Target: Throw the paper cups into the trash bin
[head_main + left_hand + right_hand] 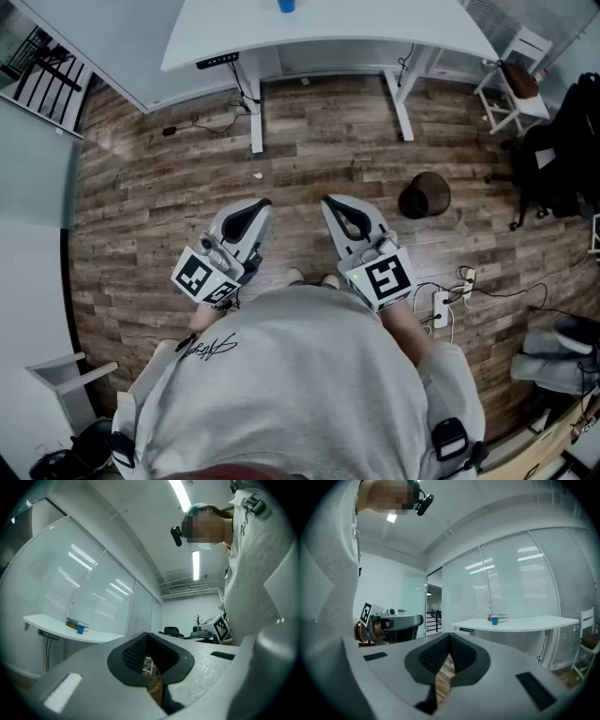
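On white curved bench [375,37] ahead, small blue paper cup [286,6] stands untouched. Dark round trash bin [424,195] sits on wood floor [141,216], well apart from cup; contents unreadable. Task seemingly all left to do. Hands near torso: left tool [255,212], right tool [337,211], roughly level, both clenched, empty.
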{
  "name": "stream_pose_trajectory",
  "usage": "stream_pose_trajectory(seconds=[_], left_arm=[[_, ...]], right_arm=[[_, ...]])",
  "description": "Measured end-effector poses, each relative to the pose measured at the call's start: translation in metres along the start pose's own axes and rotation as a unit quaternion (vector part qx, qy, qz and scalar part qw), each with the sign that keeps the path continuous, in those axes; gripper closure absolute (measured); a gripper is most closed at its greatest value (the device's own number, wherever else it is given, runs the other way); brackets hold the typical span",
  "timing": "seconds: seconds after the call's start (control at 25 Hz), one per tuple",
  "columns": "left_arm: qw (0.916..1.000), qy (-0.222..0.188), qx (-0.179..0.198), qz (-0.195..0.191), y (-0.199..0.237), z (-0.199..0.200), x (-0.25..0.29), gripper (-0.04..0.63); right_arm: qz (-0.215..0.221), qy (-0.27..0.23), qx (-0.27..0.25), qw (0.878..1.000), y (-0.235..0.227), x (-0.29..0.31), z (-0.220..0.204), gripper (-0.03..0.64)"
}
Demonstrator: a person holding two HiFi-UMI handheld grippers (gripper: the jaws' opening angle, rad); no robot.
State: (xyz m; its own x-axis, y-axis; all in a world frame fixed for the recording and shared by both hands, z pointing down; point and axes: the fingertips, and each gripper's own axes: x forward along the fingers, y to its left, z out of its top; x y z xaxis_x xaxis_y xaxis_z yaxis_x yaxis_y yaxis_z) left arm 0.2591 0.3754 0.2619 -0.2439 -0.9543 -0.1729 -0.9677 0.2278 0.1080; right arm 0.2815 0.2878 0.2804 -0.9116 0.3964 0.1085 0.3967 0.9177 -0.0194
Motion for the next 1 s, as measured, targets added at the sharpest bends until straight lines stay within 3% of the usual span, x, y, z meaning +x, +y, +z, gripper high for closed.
stream_pose_trajectory(seconds=[0.4,1.0], left_arm=[[1.0000,-0.003,-0.002,0.001,0.010,0.005,-0.003,0.601],[1.0000,-0.008,-0.002,-0.001,0.022,0.007,-0.021,0.601]], right_arm=[[0.001,-0.017,0.023,1.000,0.000,0.010,0.006,0.607],[-0.026,-0.036,-0.002,0.999,0.011,0.025,0.005,0.607]])
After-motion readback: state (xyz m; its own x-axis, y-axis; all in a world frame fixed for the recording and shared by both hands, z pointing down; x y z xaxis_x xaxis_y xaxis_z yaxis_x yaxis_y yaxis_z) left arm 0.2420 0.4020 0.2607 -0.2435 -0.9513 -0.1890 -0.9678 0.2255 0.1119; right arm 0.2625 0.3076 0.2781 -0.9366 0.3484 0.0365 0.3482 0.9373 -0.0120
